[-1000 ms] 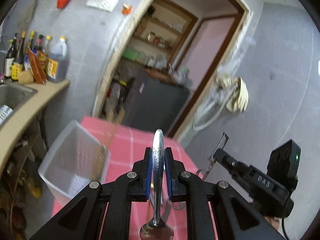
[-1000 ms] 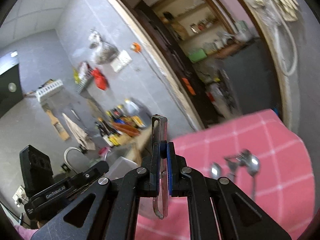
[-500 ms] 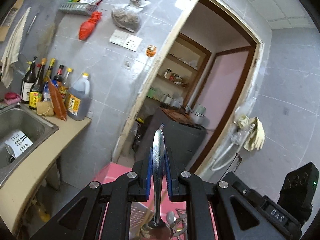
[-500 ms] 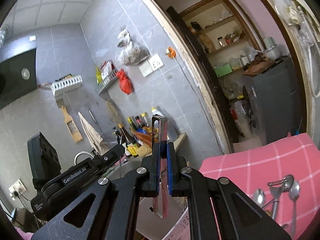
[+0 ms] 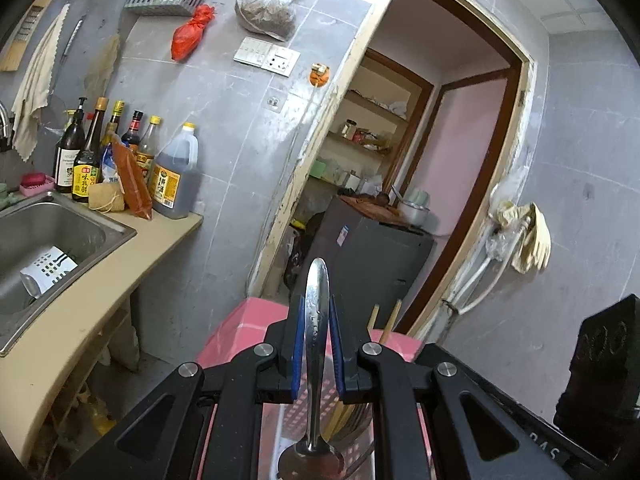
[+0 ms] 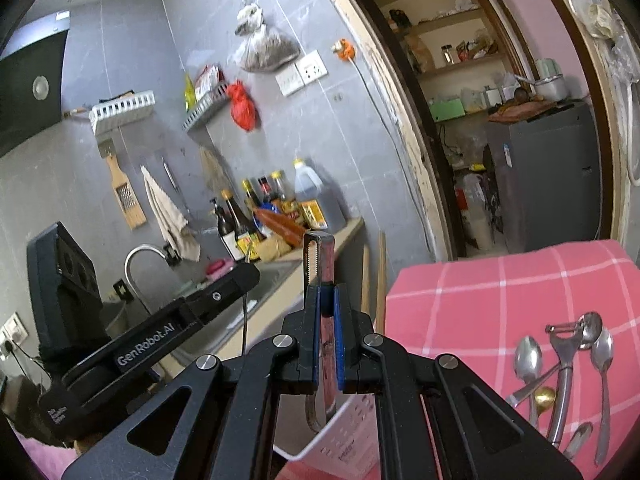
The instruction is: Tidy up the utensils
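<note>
Left gripper [image 5: 316, 344] clamps spoon [image 5: 316, 320]; right gripper [image 6: 328, 332] clamps peeler [image 6: 319, 264].

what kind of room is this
Most likely a lived-in home kitchen. A steel sink is set into a counter, sauce and oil bottles stand along the grey tiled wall, and loose spoons lie on a table with a pink checked cloth. A doorway opens onto pantry shelves.

Steel spoon [image 5: 316, 344] upright, bowl down, loose spoons [image 6: 560, 364] on pink cloth
</note>
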`<move>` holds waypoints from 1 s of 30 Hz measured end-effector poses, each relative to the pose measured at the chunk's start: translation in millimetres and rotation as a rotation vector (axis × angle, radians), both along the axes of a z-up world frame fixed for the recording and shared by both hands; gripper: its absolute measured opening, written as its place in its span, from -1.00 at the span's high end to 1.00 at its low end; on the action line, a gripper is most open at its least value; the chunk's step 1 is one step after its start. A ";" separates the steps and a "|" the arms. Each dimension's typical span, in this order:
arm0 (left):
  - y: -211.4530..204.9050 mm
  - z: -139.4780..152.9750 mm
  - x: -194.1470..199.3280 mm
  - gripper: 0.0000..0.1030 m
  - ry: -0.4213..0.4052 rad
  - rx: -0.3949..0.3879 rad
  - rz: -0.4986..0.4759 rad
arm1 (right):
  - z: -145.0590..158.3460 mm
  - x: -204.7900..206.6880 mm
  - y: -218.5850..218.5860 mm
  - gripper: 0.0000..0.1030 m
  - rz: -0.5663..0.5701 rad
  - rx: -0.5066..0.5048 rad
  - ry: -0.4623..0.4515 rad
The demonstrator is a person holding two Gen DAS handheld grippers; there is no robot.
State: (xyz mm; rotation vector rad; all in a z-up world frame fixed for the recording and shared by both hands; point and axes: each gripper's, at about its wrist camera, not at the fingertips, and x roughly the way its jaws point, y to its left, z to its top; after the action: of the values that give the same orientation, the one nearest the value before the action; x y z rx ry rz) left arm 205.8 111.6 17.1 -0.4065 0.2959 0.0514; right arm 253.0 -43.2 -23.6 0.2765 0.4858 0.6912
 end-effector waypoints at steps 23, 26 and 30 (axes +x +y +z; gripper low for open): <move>-19.8 28.5 -51.5 -0.73 0.037 0.082 0.055 | 49.0 -49.7 -82.8 -0.75 -0.262 -0.048 -0.121; -34.8 33.1 -57.7 -0.97 0.026 0.121 0.072 | 56.8 -56.2 -102.8 -0.88 -0.331 -0.081 -0.146; -59.7 35.4 -61.6 -0.98 0.016 0.175 0.071 | 61.6 -68.9 -135.8 -0.97 -0.421 -0.145 -0.188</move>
State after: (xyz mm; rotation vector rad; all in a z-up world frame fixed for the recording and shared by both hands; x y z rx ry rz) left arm 144.2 51.9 52.5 -0.2431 0.2905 0.1486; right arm 184.0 -179.0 38.1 0.1672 0.2828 0.2659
